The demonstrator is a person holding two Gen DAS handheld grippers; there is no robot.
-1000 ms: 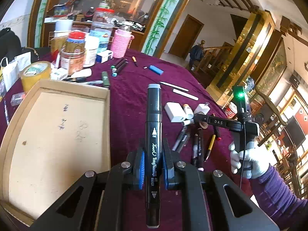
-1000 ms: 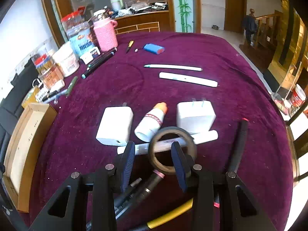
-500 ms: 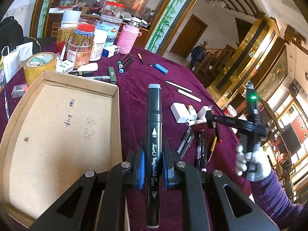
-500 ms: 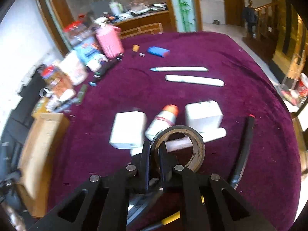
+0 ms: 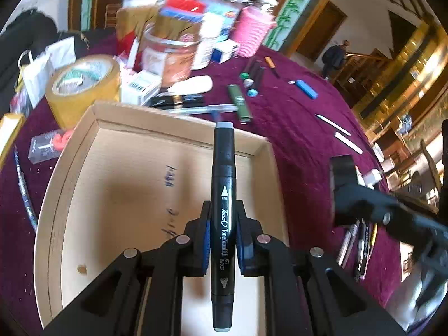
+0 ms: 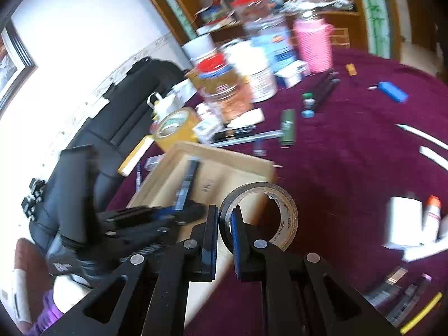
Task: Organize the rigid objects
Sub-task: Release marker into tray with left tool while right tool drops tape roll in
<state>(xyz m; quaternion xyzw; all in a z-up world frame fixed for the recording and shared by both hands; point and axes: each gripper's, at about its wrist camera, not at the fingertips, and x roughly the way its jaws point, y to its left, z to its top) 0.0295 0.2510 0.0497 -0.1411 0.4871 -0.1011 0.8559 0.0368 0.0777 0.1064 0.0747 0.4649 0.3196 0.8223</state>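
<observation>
Both grippers moved over tray (image 5: 84, 151) | left gripper (image 5: 223, 240) clamps marker (image 5: 223, 196) | right gripper (image 6: 224, 232) pinches tape roll (image 6: 280, 212) wall

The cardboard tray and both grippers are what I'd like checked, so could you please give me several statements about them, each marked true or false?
1. The left gripper is shut on a black art marker. True.
2. The right gripper holds a white charger block. False: it is shut on the wall of a black tape roll.
3. The cardboard tray already holds several pens. False: nothing lies in the part of it that shows.
4. The marker hangs above the tray's floor. True.
5. A yellow tape roll sits inside the tray. False: it stands on the purple cloth, outside the tray's far corner.
</observation>
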